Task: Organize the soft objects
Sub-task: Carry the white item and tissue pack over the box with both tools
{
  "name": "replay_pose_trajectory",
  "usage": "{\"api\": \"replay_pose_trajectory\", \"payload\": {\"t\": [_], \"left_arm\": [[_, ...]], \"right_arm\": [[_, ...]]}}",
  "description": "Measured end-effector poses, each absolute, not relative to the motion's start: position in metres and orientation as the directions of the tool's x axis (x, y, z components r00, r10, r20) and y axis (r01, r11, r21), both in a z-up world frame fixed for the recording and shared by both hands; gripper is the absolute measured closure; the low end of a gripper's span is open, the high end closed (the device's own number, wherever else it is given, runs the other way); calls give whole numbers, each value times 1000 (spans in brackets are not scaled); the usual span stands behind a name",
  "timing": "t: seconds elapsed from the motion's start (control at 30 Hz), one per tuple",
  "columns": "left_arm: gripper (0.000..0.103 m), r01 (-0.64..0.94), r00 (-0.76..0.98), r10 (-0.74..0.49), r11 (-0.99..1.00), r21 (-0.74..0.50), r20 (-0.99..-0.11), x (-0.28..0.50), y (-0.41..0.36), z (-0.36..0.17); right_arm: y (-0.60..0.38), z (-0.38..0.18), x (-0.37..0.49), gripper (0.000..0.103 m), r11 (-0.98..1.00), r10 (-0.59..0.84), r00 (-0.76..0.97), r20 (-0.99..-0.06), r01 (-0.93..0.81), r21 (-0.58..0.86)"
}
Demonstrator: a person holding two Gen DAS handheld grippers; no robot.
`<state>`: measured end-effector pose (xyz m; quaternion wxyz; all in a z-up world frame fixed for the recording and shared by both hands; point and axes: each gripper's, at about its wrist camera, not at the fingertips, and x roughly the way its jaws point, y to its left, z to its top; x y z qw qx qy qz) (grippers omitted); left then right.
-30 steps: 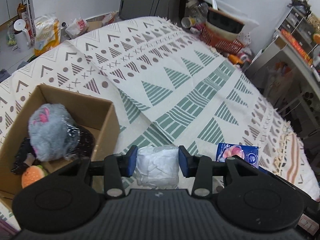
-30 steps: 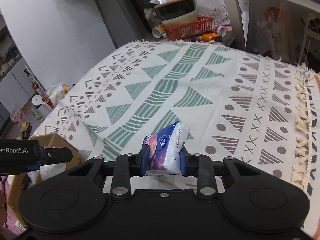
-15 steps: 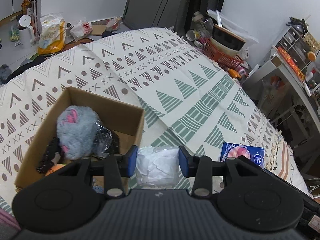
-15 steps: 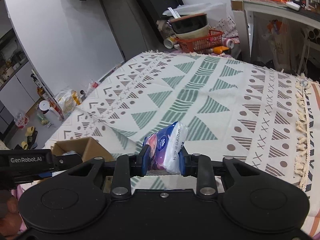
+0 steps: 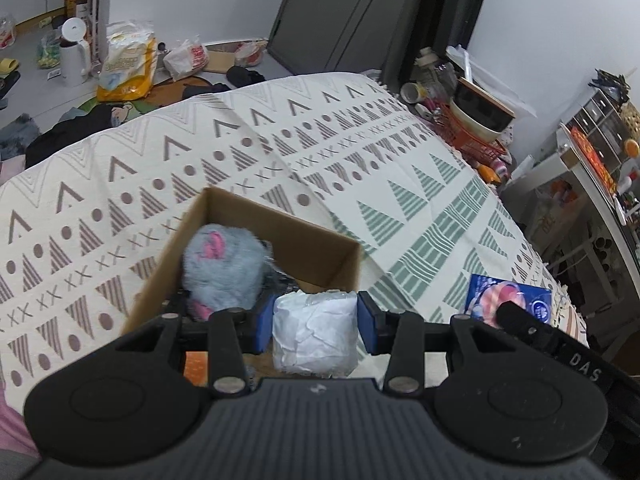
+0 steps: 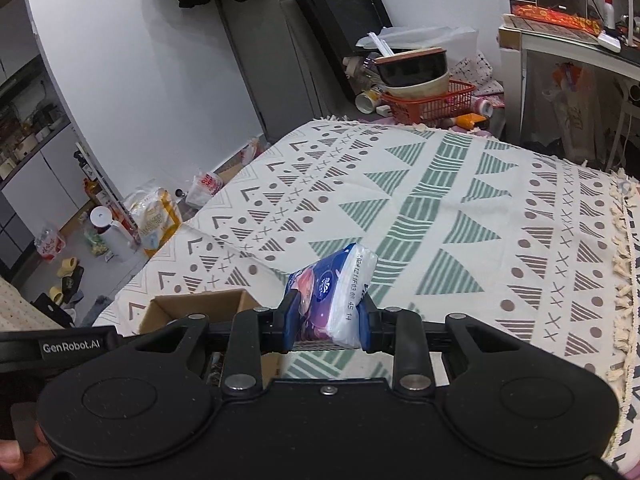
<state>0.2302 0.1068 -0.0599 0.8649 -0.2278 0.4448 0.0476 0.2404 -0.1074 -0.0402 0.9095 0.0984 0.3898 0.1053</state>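
While my left gripper (image 5: 316,328) is clamped on the white wrapped bundle (image 5: 315,330), its blue pads pressing both flanks, the bundle hangs just over the near right corner of the open cardboard box (image 5: 332,258), which sits on the patterned blanket (image 5: 400,168). To do this step well, I judge that I should carry the bundle a little farther left and forward, until it is wholly inside the rim, lower it below the wall tops, and only then part the jaws; released here, it could catch on the right wall and tip out onto the blanket. The softness of the bundle suggests it will settle rather than bounce, so a low drop should suffice. Inside the box, a grey fluffy plush with pink markings (image 5: 224,268) fills the left and middle; the free room appears to lie along the right wall and the near side, where something orange (image 5: 196,364) shows, half hidden by my gripper. My right gripper (image 6: 329,330) is closed on a blue tissue pack (image 6: 336,292), held tilted in the air over the blanket, just right of the box corner (image 6: 196,306) seen in that view. The two tools are close together, so I would keep the right one back until the left is clear. Beyond the box the blanket lies open on all sides; its fringed edge (image 6: 624,276) is well to the right, and the red basket (image 6: 432,104) stands beyond the far end.
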Motion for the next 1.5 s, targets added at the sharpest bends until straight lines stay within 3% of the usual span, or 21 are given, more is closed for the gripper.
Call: {"api": "replay_pose_trajectory", "payload": {"t": [1.13,1.5], "left_arm": [[61,-414,502,-74,854,-315,-862,220,197,-107],[58,-428,534,-80,833,-351,-841,209,217,-97]], "right_arm": [[1,-39,243,74,932,362,615,-700,-251,261],[16,-39,242,74,926,377,606,-700,-269,266]]}}
